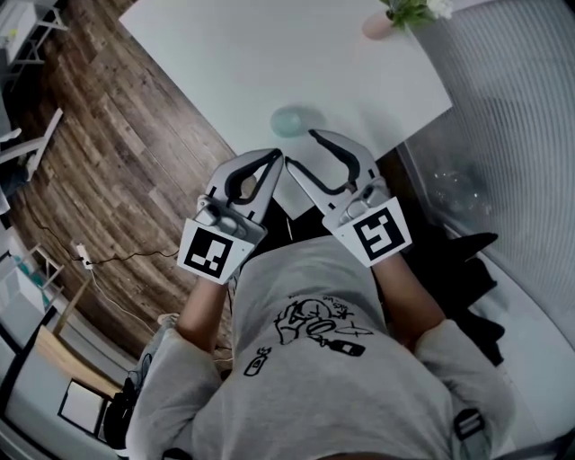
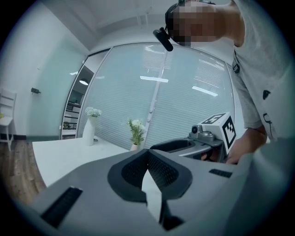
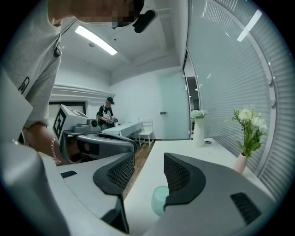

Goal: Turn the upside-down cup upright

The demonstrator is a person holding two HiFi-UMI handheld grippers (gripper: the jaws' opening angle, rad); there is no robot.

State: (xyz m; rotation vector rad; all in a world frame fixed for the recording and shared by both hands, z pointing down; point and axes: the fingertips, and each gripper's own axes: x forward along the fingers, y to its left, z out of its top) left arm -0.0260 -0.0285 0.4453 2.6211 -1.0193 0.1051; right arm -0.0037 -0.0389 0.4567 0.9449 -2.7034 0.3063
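Note:
A pale teal cup [image 1: 295,119] stands on the white table [image 1: 225,54] near its front edge, just beyond both grippers. The right gripper view shows the cup [image 3: 160,199] low between the jaws, partly hidden behind the right-hand jaw. My right gripper [image 1: 301,150] is open, with nothing between its pads [image 3: 120,171], and its tips sit just short of the cup. My left gripper [image 1: 277,155] is beside it on the left, shut and empty, its fingertips [image 2: 147,153] meeting. Neither gripper touches the cup.
A small pink vase with flowers [image 1: 382,22] stands at the table's far right; a tall white vase [image 3: 198,131] stands further back. Wooden floor [image 1: 117,135] lies left of the table, slatted blinds [image 1: 512,99] on the right. A person [image 3: 107,115] works at a distant table.

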